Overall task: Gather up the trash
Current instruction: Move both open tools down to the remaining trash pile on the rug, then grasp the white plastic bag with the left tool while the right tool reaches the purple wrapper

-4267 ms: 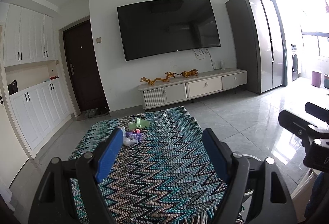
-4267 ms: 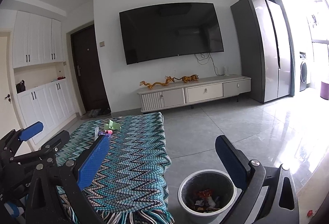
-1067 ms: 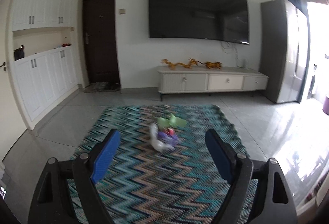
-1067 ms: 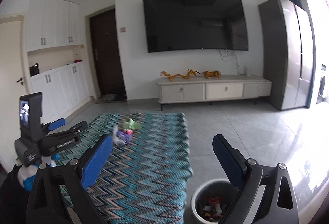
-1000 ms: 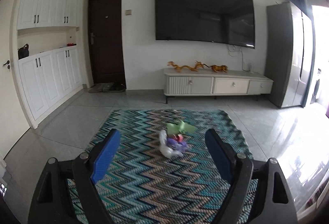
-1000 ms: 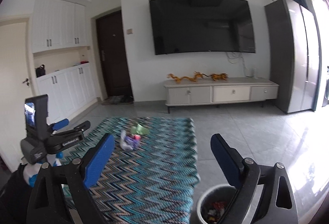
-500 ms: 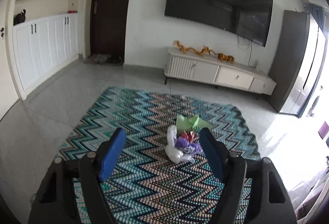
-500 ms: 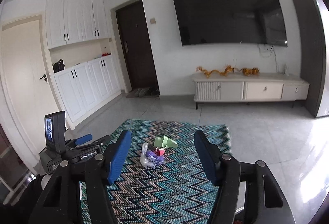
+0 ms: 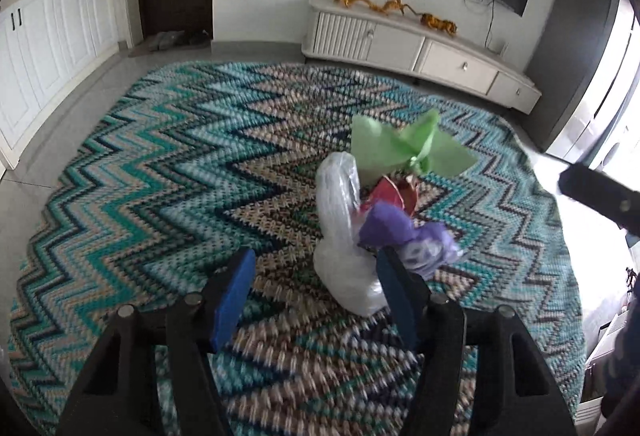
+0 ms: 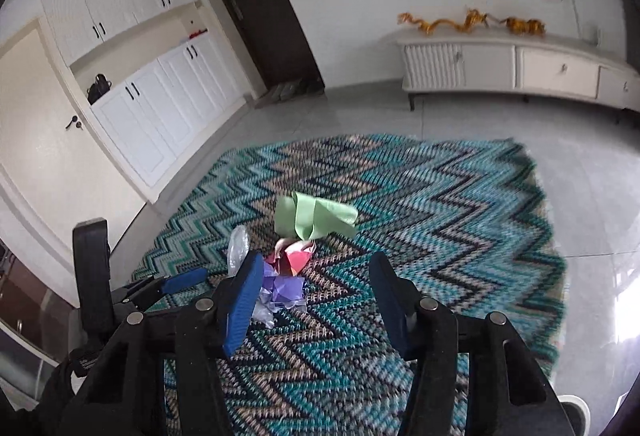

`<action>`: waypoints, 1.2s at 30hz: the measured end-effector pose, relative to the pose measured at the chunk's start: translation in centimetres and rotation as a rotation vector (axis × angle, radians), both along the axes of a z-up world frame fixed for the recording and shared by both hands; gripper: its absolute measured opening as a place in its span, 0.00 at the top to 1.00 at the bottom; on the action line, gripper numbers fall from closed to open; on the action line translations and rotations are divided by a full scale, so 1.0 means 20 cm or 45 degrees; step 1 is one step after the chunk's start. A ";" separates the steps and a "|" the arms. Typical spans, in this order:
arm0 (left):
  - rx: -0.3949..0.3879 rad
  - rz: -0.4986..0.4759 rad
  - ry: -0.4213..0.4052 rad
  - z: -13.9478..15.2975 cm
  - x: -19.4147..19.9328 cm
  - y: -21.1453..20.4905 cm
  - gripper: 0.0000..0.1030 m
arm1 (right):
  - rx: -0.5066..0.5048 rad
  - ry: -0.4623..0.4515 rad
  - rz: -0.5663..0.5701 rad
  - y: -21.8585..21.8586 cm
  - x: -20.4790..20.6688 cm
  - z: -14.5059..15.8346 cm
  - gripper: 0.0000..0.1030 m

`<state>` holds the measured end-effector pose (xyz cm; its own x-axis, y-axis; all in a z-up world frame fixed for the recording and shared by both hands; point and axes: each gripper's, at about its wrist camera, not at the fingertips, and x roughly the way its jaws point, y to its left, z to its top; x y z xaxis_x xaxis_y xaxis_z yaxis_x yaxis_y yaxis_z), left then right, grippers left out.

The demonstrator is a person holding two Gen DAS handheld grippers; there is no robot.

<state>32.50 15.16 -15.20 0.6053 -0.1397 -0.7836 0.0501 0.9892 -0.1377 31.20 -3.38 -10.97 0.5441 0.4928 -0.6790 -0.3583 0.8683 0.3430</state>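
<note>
Left gripper (image 9: pixel 316 276) is spread wide and closest, with the trash pile (image 9: pixel 372 220) just ahead, slightly right; right gripper (image 10: pixel 312 288) gapes too.

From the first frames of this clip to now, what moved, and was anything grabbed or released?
Both grippers travelled forward and tilted down toward the trash pile on the zigzag-patterned teal rug. The left gripper now hangs just short of the clear plastic bag; the right gripper is near the purple crumpled wrapper. Nothing was grabbed or released; both jaws stay open. The bag, wrapper, red paper and green paper sheet lie unmoved.
</note>
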 end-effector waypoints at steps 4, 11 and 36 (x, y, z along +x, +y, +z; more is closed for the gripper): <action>-0.061 -0.053 0.010 -0.05 0.04 -0.02 0.40 | 0.037 0.084 0.048 0.07 0.10 -0.12 0.49; -0.166 -0.117 0.010 -0.07 0.01 0.00 0.55 | 0.109 0.178 0.103 0.15 0.26 -0.23 0.49; -0.275 0.016 -0.056 0.05 -0.36 0.21 0.72 | 0.150 0.215 0.098 0.19 0.19 -0.14 0.95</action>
<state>25.24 19.37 -14.27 0.6411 -0.2933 -0.7092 0.0482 0.9376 -0.3442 34.99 0.34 -13.74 0.3853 0.6100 -0.6925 -0.3506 0.7909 0.5016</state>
